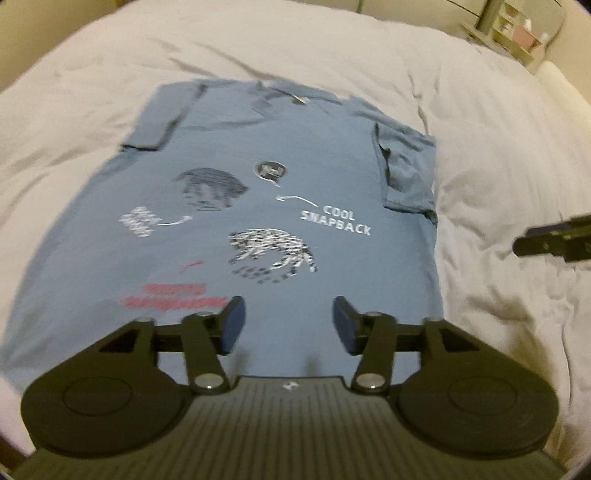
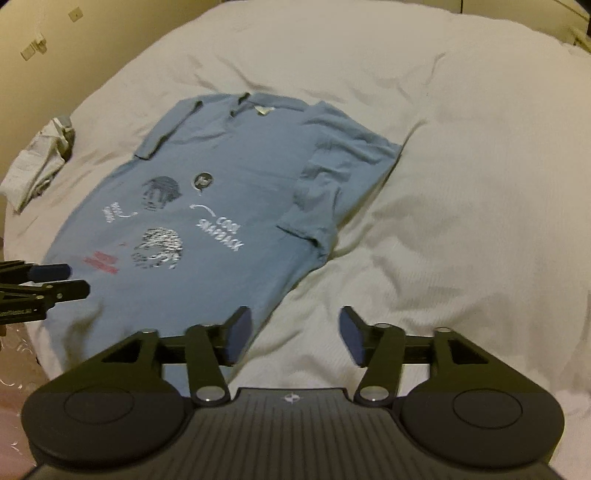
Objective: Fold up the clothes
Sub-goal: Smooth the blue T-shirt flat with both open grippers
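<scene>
A blue printed T-shirt (image 1: 236,192) (image 2: 229,192) lies flat on a white bed, collar at the far end, both sleeves folded in over the body. My left gripper (image 1: 289,323) hovers open over the shirt's near hem with nothing between its blue pads (image 1: 232,325). My right gripper (image 2: 294,334) is open too, above the shirt's near right corner and the bare duvet. In the right wrist view the left gripper's fingers (image 2: 51,280) show at the left edge; in the left wrist view a black part of the right gripper (image 1: 554,242) shows at the right edge.
The white duvet (image 2: 461,184) spreads wrinkled around the shirt. A crumpled light grey garment (image 2: 40,158) lies at the bed's far left edge. A shelf with small items (image 1: 517,33) stands beyond the bed's far right corner.
</scene>
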A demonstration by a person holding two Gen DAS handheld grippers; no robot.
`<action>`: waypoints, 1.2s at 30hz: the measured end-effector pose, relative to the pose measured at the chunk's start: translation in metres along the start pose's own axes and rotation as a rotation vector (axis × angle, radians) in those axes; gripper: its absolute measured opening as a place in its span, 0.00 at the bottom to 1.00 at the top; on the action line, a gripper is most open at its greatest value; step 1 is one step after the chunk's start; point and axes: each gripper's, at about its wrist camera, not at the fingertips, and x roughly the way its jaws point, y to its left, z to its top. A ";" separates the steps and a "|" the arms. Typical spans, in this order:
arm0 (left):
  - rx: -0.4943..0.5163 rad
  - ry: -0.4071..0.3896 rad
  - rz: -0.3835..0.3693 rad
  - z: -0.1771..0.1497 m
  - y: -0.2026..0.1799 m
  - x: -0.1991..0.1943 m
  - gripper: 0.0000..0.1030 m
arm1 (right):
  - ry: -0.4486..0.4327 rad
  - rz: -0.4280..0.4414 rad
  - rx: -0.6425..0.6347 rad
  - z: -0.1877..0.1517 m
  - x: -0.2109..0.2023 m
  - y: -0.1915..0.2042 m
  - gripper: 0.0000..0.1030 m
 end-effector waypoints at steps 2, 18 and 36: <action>-0.014 -0.013 0.018 -0.007 0.003 -0.019 0.73 | -0.020 -0.010 -0.005 -0.004 -0.012 0.009 0.66; 0.099 -0.041 -0.064 -0.041 0.048 -0.073 0.99 | 0.048 -0.130 0.119 -0.031 -0.056 0.092 0.86; 0.255 -0.011 -0.051 -0.074 0.147 -0.103 0.99 | 0.065 -0.193 0.169 -0.078 -0.047 0.180 0.86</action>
